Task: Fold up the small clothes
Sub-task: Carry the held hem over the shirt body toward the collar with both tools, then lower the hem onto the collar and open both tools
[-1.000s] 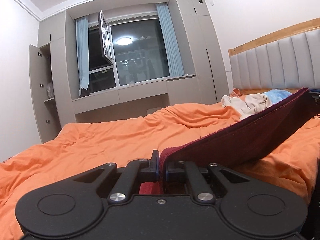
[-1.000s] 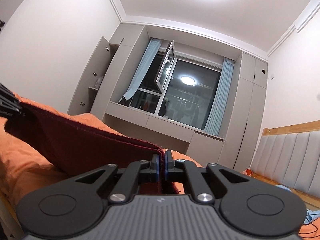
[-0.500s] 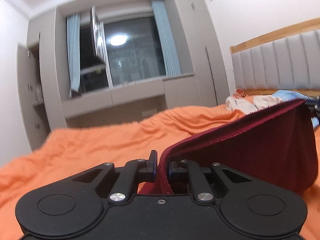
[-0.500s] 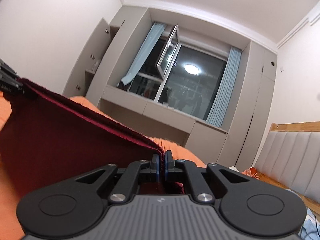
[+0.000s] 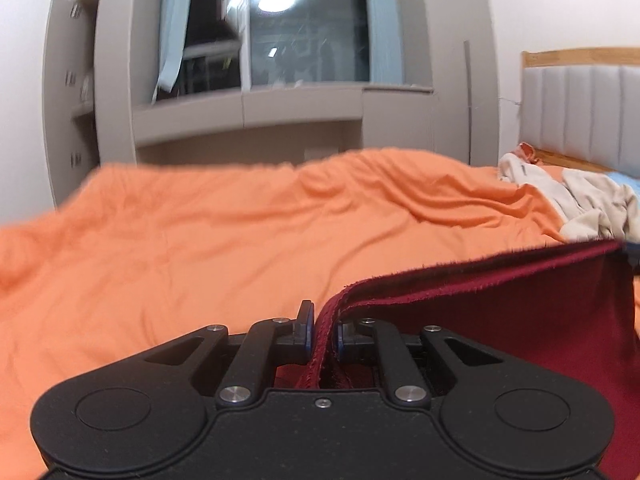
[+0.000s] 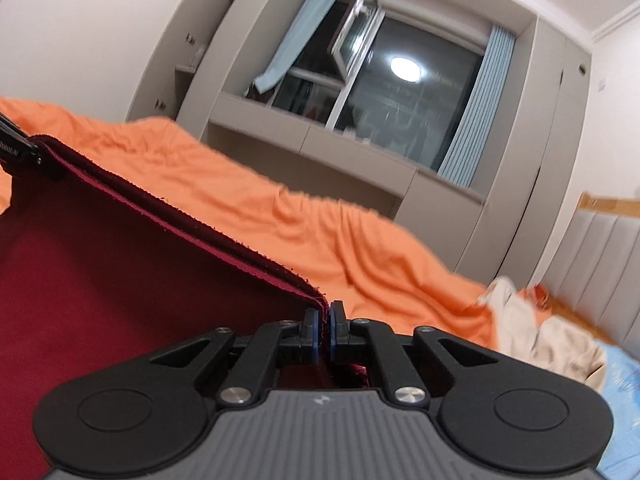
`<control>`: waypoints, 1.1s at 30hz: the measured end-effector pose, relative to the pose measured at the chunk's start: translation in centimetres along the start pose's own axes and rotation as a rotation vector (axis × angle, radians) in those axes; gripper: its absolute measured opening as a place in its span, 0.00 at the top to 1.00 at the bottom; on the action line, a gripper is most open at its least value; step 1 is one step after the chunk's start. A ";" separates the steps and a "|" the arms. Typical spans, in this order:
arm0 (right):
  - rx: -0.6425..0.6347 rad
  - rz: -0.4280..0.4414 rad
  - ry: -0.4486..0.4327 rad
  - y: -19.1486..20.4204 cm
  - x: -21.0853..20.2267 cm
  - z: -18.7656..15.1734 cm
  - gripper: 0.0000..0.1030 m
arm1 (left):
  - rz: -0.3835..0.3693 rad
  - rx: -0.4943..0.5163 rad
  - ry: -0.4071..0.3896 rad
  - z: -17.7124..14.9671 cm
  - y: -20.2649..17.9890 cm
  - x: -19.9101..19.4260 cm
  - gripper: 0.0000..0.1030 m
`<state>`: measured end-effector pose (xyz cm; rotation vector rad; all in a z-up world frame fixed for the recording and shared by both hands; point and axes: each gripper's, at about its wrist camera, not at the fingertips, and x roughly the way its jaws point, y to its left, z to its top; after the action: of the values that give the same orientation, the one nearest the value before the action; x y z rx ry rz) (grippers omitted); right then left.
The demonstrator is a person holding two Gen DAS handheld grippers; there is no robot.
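Both the left gripper (image 5: 323, 326) and right gripper (image 6: 324, 330) have jaws pinched tight on the dark red cloth (image 6: 120, 264). It hangs over the orange bed (image 5: 200, 240); a loose pinch could drop a corner and spoil the fold.

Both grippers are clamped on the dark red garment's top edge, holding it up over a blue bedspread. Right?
Not quite: the bedspread is orange, not blue, as the left wrist view shows. The rest holds: the left gripper and right gripper each have their jaws shut on the dark red garment along its top edge.

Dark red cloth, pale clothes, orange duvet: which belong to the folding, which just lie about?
In the job:
dark red cloth
left gripper
right gripper

Lying about:
crumpled pale clothes
orange duvet
grey padded headboard
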<state>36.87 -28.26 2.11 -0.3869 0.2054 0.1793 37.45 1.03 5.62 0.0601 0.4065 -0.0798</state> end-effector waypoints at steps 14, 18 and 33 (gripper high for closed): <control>-0.033 0.037 0.183 2.0 6.3 -4.4 0.94 | -0.021 -0.082 0.221 -2.9 2.3 10.3 0.88; -0.022 0.044 0.211 1.9 6.8 -4.7 0.94 | -0.015 -0.082 0.245 -3.2 2.3 11.2 0.85; 0.030 0.063 0.238 1.1 6.9 -4.8 0.77 | 0.015 -0.229 0.269 -2.6 4.3 11.5 0.45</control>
<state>42.47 -28.18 -4.23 -0.3713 0.4547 0.1921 47.31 4.78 -1.12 -0.1537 0.6812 -0.0097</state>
